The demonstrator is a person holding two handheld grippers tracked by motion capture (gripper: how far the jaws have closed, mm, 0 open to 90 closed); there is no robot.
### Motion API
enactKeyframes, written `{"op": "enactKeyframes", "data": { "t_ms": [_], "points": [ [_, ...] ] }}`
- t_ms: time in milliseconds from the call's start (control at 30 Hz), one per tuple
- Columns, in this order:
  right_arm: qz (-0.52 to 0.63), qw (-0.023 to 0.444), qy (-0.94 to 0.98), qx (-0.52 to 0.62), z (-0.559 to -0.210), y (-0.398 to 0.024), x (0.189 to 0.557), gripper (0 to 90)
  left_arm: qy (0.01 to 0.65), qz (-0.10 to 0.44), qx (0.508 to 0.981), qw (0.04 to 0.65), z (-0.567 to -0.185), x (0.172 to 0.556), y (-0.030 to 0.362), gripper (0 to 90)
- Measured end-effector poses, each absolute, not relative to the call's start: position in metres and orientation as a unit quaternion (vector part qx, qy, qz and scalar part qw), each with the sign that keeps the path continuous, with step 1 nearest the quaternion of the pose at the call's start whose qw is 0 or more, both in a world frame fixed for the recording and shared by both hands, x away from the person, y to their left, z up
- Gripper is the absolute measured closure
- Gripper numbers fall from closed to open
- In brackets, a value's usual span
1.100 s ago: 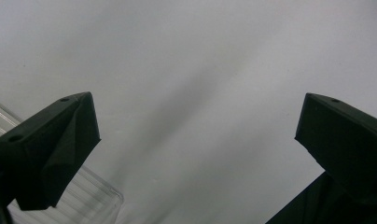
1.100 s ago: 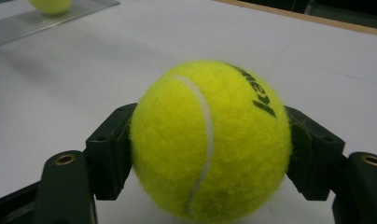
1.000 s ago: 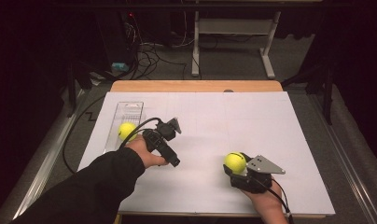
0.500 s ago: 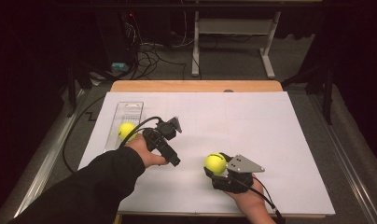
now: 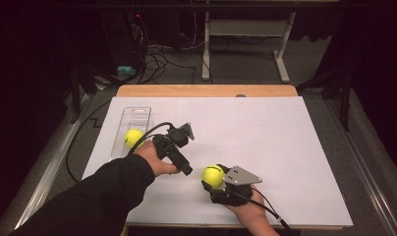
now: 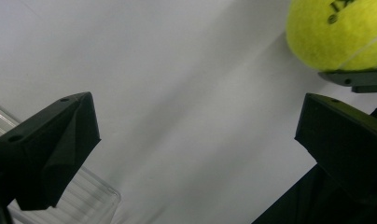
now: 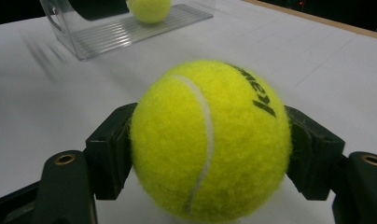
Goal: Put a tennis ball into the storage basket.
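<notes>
My right gripper (image 5: 215, 180) is shut on a yellow tennis ball (image 5: 211, 173) low over the white table, near its front edge. In the right gripper view the ball (image 7: 210, 140) sits squeezed between both black pads (image 7: 113, 149). A second tennis ball (image 5: 133, 137) lies in a clear plastic tray (image 5: 136, 114) at the table's left; that ball (image 7: 149, 8) and the tray (image 7: 130, 32) also appear far off past the held ball. My left gripper (image 5: 183, 164) hovers just left of the held ball, its jaws wide open (image 6: 196, 121) over bare table, the held ball (image 6: 338, 32) at upper right.
The white table sheet (image 5: 275, 142) stretches to the right and back. A wooden strip (image 5: 206, 91) runs along the far edge. Cables and a desk frame (image 5: 245, 44) stand on the floor beyond. A corner of the clear tray (image 6: 91, 200) lies close by the left jaw.
My right gripper has carried its tennis ball leftward along the table's front, ending close to the left gripper. The left gripper and the ball in the tray have stayed put.
</notes>
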State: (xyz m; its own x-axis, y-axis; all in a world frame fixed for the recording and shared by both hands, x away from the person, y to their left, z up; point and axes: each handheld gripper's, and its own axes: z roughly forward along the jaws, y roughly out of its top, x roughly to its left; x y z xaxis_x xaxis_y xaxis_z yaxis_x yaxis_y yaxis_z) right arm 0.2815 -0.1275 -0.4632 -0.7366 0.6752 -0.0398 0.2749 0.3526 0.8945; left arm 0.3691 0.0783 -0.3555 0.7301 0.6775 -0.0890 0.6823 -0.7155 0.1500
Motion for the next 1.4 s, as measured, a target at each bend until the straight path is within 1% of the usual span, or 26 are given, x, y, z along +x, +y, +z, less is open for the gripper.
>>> {"op": "enactKeyframes", "data": {
  "t_ms": [200,533,800,1100,1300,1400],
  "points": [
    [0.482,0.203,0.798,0.298,-0.468,-0.129,0.281,27.9,0.355,-0.015,0.929,0.098,-0.347,0.366,0.067,0.4],
    [0.491,0.200,0.792,0.302,-0.468,-0.131,0.282,27.9,0.340,-0.030,0.934,0.110,-0.346,0.363,0.046,0.5],
    [0.496,0.196,0.791,0.299,-0.467,-0.130,0.281,27.9,0.327,-0.052,0.937,0.116,-0.355,0.361,0.029,0.5],
    [0.504,0.194,0.788,0.295,-0.466,-0.130,0.280,27.9,0.322,-0.077,0.937,0.114,-0.369,0.363,0.018,0.8],
    [0.507,0.191,0.786,0.298,-0.464,-0.128,0.280,27.9,0.314,-0.090,0.939,0.111,-0.379,0.363,0.012,3.3],
    [0.510,0.191,0.785,0.295,-0.465,-0.127,0.280,27.9,0.312,-0.097,0.938,0.114,-0.382,0.363,0.010,6.8]
  ]
}}
